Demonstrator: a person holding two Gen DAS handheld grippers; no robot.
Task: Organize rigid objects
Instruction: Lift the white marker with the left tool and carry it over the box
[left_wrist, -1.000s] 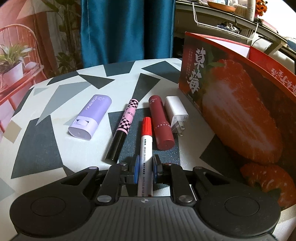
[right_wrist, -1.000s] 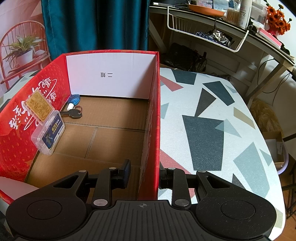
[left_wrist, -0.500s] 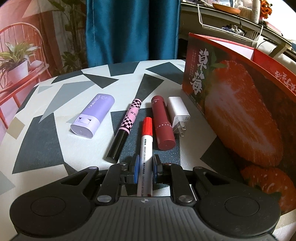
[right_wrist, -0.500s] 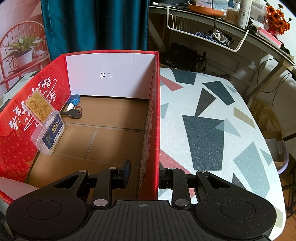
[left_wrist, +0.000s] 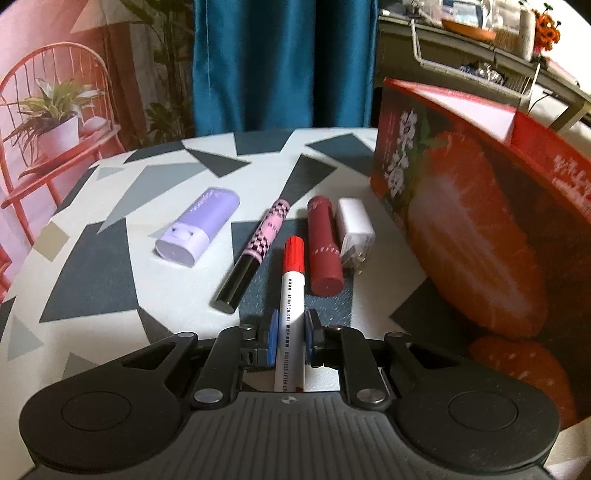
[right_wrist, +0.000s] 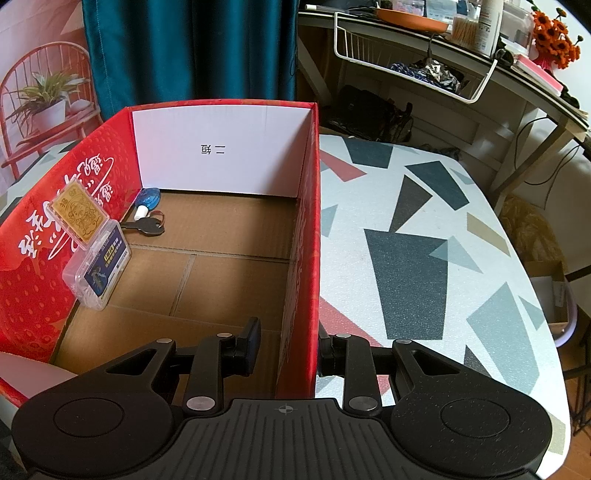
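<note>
My left gripper (left_wrist: 290, 334) is shut on a white marker with a red cap (left_wrist: 291, 295), held above the table. Beyond it on the table lie a purple case (left_wrist: 197, 230), a pink checked tube (left_wrist: 255, 251), a dark red tube (left_wrist: 324, 245) and a white charger plug (left_wrist: 355, 230). The red strawberry box (left_wrist: 472, 221) stands to the right. My right gripper (right_wrist: 286, 349) straddles the box's right wall (right_wrist: 304, 236), one finger inside, one outside, seemingly clamped on it. Inside the box are a clear card case (right_wrist: 96, 273), a gold card (right_wrist: 77, 214) and keys (right_wrist: 146, 223).
The patterned table (right_wrist: 424, 258) extends right of the box to its rounded edge. A teal curtain (left_wrist: 280, 62), a red chair with a plant (left_wrist: 55, 125) and a cluttered shelf with a wire basket (right_wrist: 413, 62) stand behind.
My left gripper has risen and drawn back with the marker, so the table items look smaller and farther. The right gripper has not moved.
</note>
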